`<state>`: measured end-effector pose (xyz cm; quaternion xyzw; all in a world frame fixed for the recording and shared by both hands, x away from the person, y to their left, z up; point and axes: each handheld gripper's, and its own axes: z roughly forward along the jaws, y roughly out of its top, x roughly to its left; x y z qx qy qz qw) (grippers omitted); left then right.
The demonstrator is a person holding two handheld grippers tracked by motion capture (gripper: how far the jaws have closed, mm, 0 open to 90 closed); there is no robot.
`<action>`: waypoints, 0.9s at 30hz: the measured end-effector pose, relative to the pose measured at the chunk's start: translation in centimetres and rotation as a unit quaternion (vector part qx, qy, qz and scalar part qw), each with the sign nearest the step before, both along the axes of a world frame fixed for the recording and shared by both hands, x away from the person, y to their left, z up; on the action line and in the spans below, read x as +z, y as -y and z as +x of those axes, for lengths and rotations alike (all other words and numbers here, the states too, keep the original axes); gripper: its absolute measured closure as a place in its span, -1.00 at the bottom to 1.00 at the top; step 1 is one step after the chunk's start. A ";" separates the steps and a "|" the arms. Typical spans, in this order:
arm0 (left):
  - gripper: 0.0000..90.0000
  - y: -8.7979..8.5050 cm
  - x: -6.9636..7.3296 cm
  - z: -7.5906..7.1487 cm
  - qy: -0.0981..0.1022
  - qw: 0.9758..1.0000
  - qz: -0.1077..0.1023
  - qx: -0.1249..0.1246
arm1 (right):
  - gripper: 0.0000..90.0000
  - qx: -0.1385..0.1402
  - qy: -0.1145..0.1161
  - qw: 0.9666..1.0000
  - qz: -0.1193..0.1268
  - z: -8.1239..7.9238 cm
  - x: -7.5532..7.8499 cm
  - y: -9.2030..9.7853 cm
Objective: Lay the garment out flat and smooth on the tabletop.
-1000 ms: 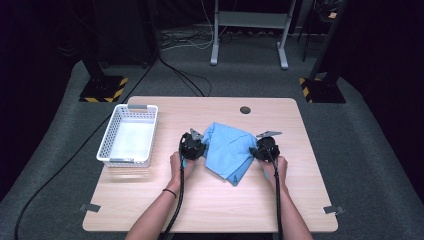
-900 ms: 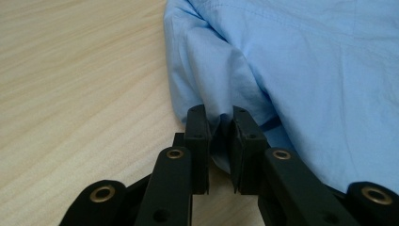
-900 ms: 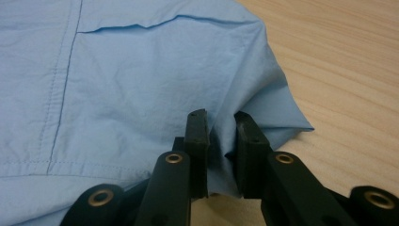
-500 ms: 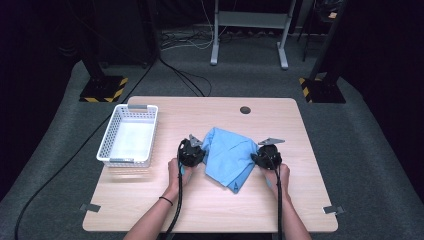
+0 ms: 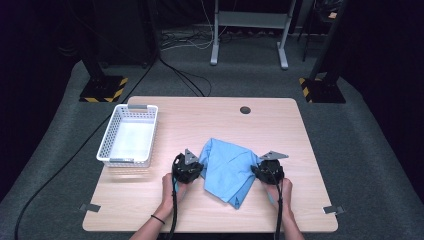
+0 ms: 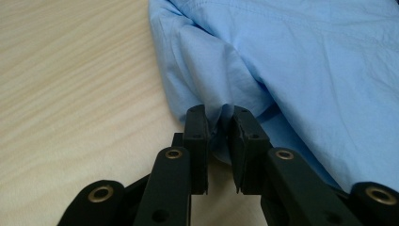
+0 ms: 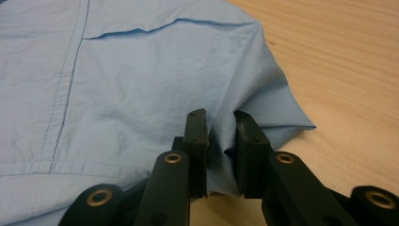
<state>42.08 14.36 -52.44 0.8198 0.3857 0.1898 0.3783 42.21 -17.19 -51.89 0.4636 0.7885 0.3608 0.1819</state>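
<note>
A light blue garment (image 5: 227,167) lies crumpled on the wooden table (image 5: 210,120), near the front middle. My left gripper (image 5: 191,169) sits at its left edge; in the left gripper view the jaws pinch a fold of the blue garment (image 6: 282,56), and the left gripper (image 6: 219,117) is shut on it. At the cloth's right edge is my right gripper (image 5: 264,169). In the right gripper view a bunched fold of the garment (image 7: 131,80) is clamped between the jaws of the right gripper (image 7: 220,120). A hand holds each gripper from the table's near edge.
A white plastic basket (image 5: 128,135) stands at the table's left side. A round cable hole (image 5: 245,110) sits near the far edge. Black cables trail from both grippers over the near edge. Stand feet and floor cables lie beyond the table.
Both grippers have drawn toward the table's near edge, dragging the blue garment with them. Its grip points stay the same.
</note>
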 end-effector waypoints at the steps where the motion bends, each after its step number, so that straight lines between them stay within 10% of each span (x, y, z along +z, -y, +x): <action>1: 0.72 0.0 0.0 -0.4 0.001 1.000 -0.001 0.000 | 0.72 0.001 0.001 1.000 0.000 -0.4 0.0 0.0; 23: 0.73 -0.2 -0.2 -5.7 0.020 1.000 0.014 0.007 | 0.69 0.012 0.023 1.000 0.014 -6.0 -0.7 -0.1; 27: 0.72 -0.5 -0.2 -5.4 0.005 1.000 -0.002 0.007 | -0.14 -0.005 0.020 1.000 -0.002 -5.9 -0.5 -0.2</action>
